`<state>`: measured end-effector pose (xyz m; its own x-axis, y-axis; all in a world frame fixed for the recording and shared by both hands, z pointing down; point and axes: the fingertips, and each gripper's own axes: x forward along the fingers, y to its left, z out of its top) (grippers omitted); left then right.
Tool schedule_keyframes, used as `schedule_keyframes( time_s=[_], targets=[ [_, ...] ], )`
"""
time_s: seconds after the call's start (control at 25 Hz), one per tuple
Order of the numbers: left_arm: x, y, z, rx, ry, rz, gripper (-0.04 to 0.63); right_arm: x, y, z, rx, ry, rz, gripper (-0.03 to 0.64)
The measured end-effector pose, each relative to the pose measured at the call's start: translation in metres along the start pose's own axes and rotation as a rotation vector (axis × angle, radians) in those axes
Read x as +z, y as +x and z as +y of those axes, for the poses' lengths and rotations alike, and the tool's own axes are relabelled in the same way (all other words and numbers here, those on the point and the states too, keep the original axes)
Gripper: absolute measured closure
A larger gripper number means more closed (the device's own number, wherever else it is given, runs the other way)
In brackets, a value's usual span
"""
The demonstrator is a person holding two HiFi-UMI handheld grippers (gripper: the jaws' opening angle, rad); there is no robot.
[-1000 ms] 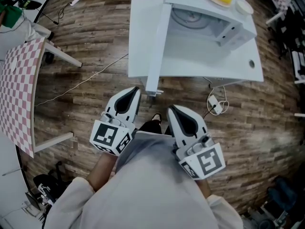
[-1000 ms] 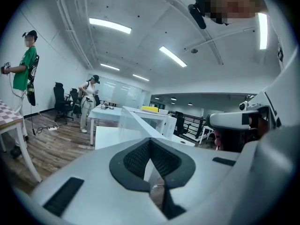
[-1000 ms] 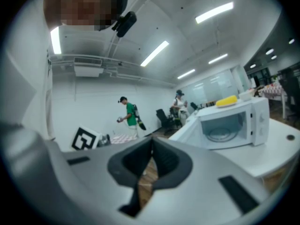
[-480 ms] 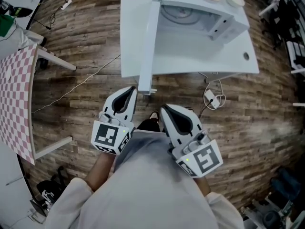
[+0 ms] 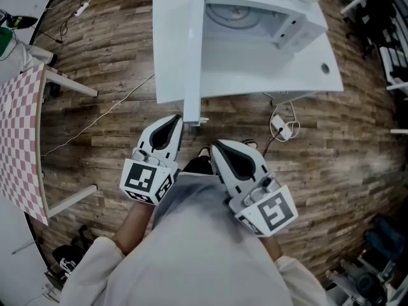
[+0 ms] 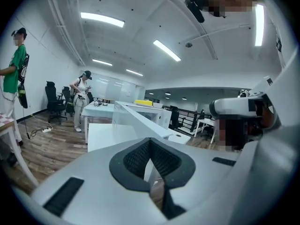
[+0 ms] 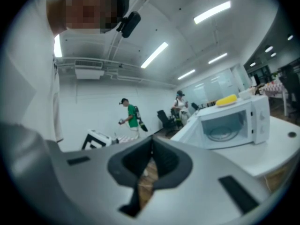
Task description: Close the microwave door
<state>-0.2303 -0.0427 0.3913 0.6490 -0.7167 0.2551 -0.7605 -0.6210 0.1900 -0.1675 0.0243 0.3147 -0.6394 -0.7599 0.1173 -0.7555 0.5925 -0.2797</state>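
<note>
I hold left tongs and right tongs pressed together, empty, likely as blunt pushers for the open microwave door beyond.

Bright, even light from long white ceiling strip lights; strong fisheye bending at edges; grey left tool slightly soft.

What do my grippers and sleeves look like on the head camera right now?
Both the left gripper and right gripper are white, tapered shells with black padded insets. Each carries a cube with black-and-white square markers. Sleeves are light grey.
</note>
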Motion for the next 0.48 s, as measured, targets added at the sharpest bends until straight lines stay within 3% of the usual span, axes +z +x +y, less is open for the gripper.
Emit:
schedule_keyframes(
  time_s=[0.48],
  targets=[
    [0.0,0.017,-0.021,-0.042,0.004,0.023,0.575,0.001,-0.006,-0.014,-0.009,0.023,0.002,0.594]
  ],
)
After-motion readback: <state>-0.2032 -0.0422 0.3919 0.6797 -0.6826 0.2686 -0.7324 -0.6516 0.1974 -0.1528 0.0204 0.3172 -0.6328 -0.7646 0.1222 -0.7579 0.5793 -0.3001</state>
